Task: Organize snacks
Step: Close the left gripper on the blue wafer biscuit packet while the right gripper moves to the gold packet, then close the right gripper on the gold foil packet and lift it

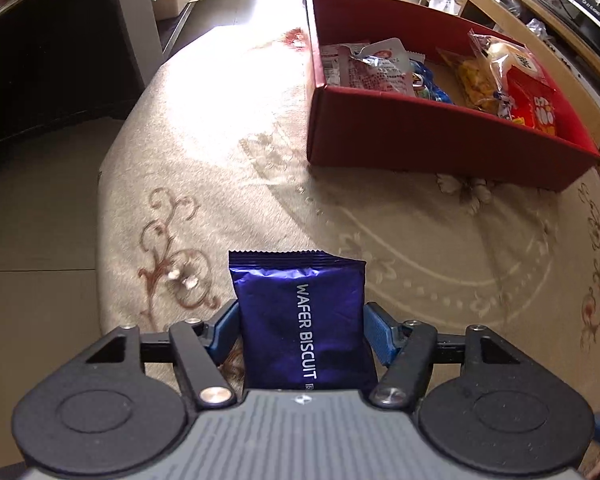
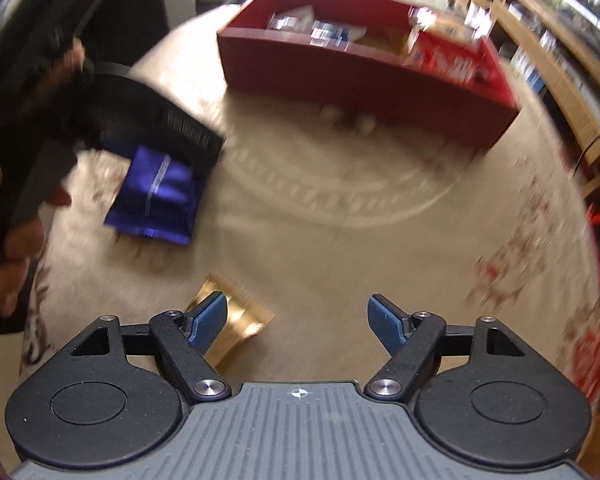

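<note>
My left gripper is shut on a purple wafer biscuit packet and holds it above the cream rug. The same packet shows in the right wrist view at the left, under the left gripper's body. A red box with several snack packets inside sits on the rug ahead and to the right; it also shows in the right wrist view. My right gripper is open and empty above the rug. A gold packet lies on the rug under its left finger.
The cream patterned rug covers the floor. A dark cabinet stands at the left. Wooden shelving runs along the right behind the box. The right wrist view is motion-blurred.
</note>
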Demonstrator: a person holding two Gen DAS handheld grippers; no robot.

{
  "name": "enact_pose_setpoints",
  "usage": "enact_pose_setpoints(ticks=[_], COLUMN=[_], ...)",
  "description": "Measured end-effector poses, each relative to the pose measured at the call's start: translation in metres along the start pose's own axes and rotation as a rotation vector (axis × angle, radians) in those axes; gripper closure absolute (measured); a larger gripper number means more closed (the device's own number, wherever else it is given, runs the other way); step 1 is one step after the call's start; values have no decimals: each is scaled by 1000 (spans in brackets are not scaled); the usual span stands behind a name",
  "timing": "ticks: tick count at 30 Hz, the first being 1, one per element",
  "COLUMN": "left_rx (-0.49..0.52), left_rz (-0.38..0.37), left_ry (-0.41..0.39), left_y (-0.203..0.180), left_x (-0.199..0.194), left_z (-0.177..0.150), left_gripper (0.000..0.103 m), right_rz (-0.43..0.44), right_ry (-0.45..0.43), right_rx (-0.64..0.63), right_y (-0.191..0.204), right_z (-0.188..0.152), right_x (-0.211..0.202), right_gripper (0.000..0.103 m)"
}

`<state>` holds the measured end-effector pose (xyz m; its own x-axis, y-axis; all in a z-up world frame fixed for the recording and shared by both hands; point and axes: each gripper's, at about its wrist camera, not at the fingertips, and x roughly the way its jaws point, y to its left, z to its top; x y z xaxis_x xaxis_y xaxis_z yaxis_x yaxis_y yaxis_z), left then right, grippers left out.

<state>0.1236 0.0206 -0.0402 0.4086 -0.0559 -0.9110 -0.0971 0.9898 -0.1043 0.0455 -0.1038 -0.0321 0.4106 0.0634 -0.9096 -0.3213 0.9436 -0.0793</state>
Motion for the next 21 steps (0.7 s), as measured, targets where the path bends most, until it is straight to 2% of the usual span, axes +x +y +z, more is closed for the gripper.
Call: enact_pose_setpoints(ticks=[4,8,10,13,15,16,18,19,21], left_rx=[3,7,12,31,34,34,26,24,19], left_rz=[-14,-22,-26,-26,-36,-40,-52,-57,-66], left_ry=[3,4,9,10,14,18,25,27,34], left_y=[1,-1,-2,-3,-2,-1,2,3,4], left_x=[-2,-3,-2,-3,-2,-3,-3,-3,-3], left_z=[-4,-8,-8,-10,-8,-8,-8,-7,-6], left_gripper=[42,42,42,41,41,41,41,41,39], right_rz=[64,93,62,-5,-29,-22,-12,-22,-23], right_ry=[51,72,56,30,26,24,32,38,53], right_rx=[104,221,244,183,118,104,102,96,109], right_y=[6,12,18,32,37,37,30,25,13], right_z=[-12,-18,-17,-15,-17,-18,-18,-17,-15], right_x=[7,17,21,21,20,18,13,12,11], right_gripper=[20,20,19,22,26,31,49,54,54])
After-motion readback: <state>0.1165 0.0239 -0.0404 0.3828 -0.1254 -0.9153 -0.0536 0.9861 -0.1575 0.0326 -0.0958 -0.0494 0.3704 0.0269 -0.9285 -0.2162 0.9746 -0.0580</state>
